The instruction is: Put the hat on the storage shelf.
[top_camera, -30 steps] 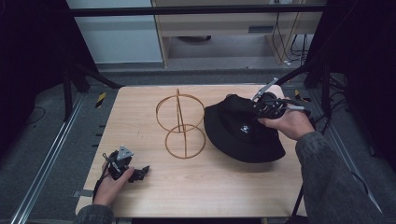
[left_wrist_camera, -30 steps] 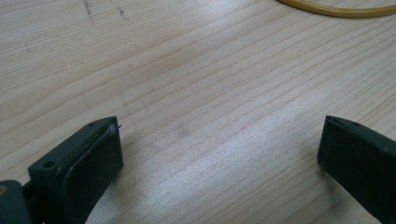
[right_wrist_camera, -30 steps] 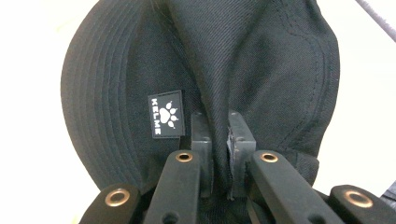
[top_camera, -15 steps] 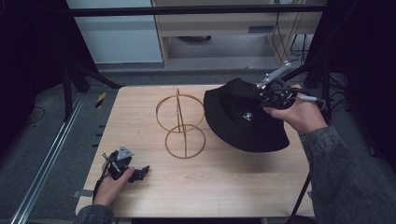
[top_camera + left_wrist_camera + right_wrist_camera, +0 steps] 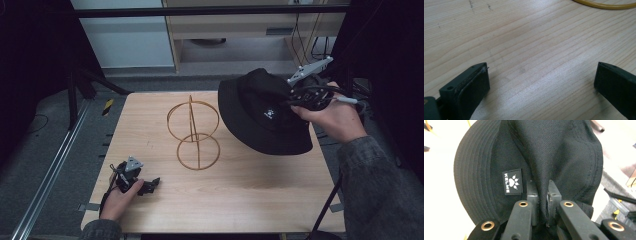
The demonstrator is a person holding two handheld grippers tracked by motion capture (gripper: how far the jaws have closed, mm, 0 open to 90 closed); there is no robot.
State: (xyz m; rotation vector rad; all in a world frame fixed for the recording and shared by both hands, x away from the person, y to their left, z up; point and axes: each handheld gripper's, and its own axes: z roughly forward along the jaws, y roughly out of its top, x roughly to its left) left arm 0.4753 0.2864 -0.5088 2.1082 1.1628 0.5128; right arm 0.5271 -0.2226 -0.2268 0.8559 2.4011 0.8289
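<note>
A fold of black fabric is pinched tight between the jaws of the right gripper (image 5: 541, 195), right beside the white paw-print label (image 5: 512, 181) — that much is made plain by the right gripper view. Outward from there, the black bucket hat (image 5: 265, 112) is seen lifted and tilted in the high view, its crown held up at the far right of the tabletop (image 5: 225, 200), its lower brim apparently near or brushing the wood; contact cannot be told. Just beside it, to the left, the gold wire stand (image 5: 192, 132) is left standing upright and bare, two rings on a thin stem.

Over at the near left corner, the left gripper (image 5: 145, 186) is rested low on the wood, jaws spread wide with nothing between them, and only bare grain and a sliver of the stand's base ring (image 5: 604, 5) are caught in the left gripper view.

Progress is judged as roughly halfway: the hat is picked up, but it is not yet carried over and lowered onto the stand. The label's lettering is given by the right gripper view alone; the gap between hat and stand is given by the high view.
</note>
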